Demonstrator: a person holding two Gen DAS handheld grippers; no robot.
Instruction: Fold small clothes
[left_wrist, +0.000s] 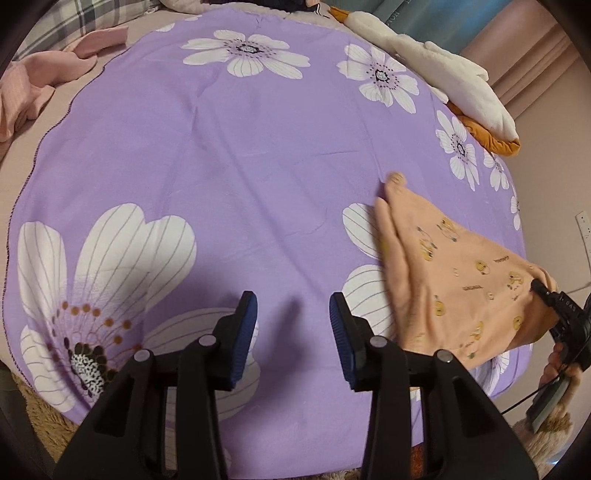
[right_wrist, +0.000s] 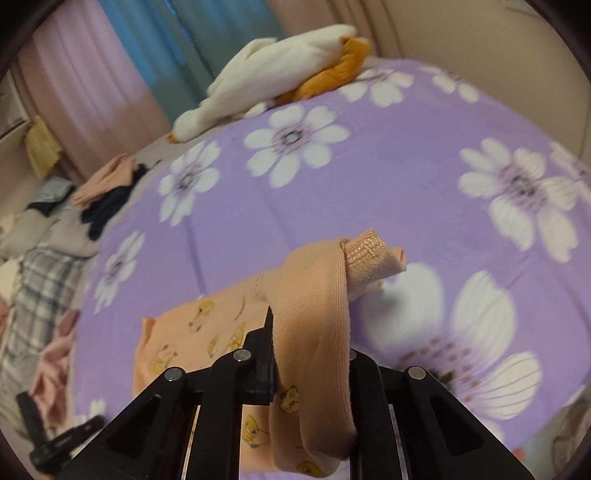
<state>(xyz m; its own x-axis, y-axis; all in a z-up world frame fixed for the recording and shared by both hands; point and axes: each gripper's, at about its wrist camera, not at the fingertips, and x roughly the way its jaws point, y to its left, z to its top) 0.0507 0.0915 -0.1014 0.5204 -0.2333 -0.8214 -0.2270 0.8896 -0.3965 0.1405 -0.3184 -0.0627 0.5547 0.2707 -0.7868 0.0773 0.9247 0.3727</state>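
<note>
Black linkage arms and blue ribbed pads of the left gripper (left_wrist: 293, 339) fill the near edge of the left wrist view, the fingers spread wide with nothing between them, hovering over the purple bedspread printed with large white flowers (left_wrist: 240, 155). To its right, the small peach cotton garment with yellow cartoon prints (left_wrist: 454, 273) is lifted at one side by the right gripper (right_wrist: 310, 354), whose fingers are pinched together on the ribbed waistband; part of the cloth drapes down and its far corner trails on the bedspread.

By the look of it, the garment is light, limp and stretchy, so it will sag and bunch wherever it is unsupported. The doubled, firmer waistband edge seems the safest place to hold, and the free corner opposite the current grip looks like the natural spot for the left gripper.

A white and orange plush duck (left_wrist: 443, 74) lies at the far edge, well apart, with loose pink clothing (left_wrist: 44, 77) off the bedspread's left side.
</note>
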